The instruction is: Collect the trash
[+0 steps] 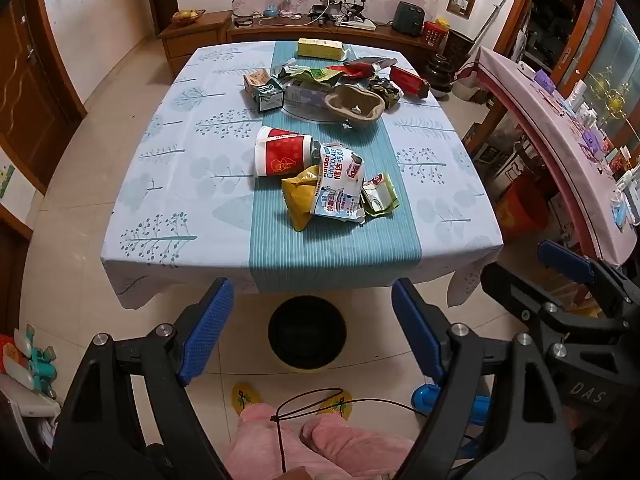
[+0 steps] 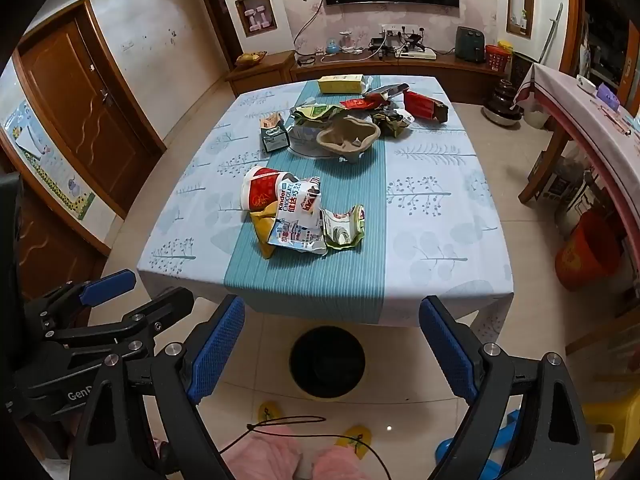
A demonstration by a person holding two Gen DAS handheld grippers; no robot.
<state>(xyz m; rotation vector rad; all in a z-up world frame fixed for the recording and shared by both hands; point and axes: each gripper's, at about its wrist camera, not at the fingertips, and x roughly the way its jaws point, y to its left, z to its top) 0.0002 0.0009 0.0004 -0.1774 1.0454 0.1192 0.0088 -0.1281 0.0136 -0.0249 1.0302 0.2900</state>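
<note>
Trash lies on a table with a blue tree-print cloth [image 1: 168, 184] [image 2: 440, 240]. Nearest the front edge are a red and white paper cup [image 1: 280, 156] [image 2: 260, 194] on its side, a white chocolate wrapper [image 1: 338, 192] [image 2: 298, 220], a yellow bag [image 1: 300, 200] [image 2: 266, 228] and a green wrapper [image 1: 380, 198] [image 2: 344, 230]. Farther back sit a brown pulp tray [image 1: 354, 102] [image 2: 348, 136], small cartons and more wrappers. A black bin [image 1: 307, 332] [image 2: 327, 362] stands on the floor below the table's front edge. My left gripper [image 1: 312, 320] and right gripper [image 2: 332, 340] hang open over the bin, holding nothing.
A yellow box [image 1: 320, 48] [image 2: 342, 83] lies at the table's far end. A side table with a pink cloth [image 1: 560, 128] and an orange bucket [image 2: 588, 252] stand to the right. A person's pink-clad legs [image 1: 320, 440] and yellow slippers are below me. Wooden doors are on the left.
</note>
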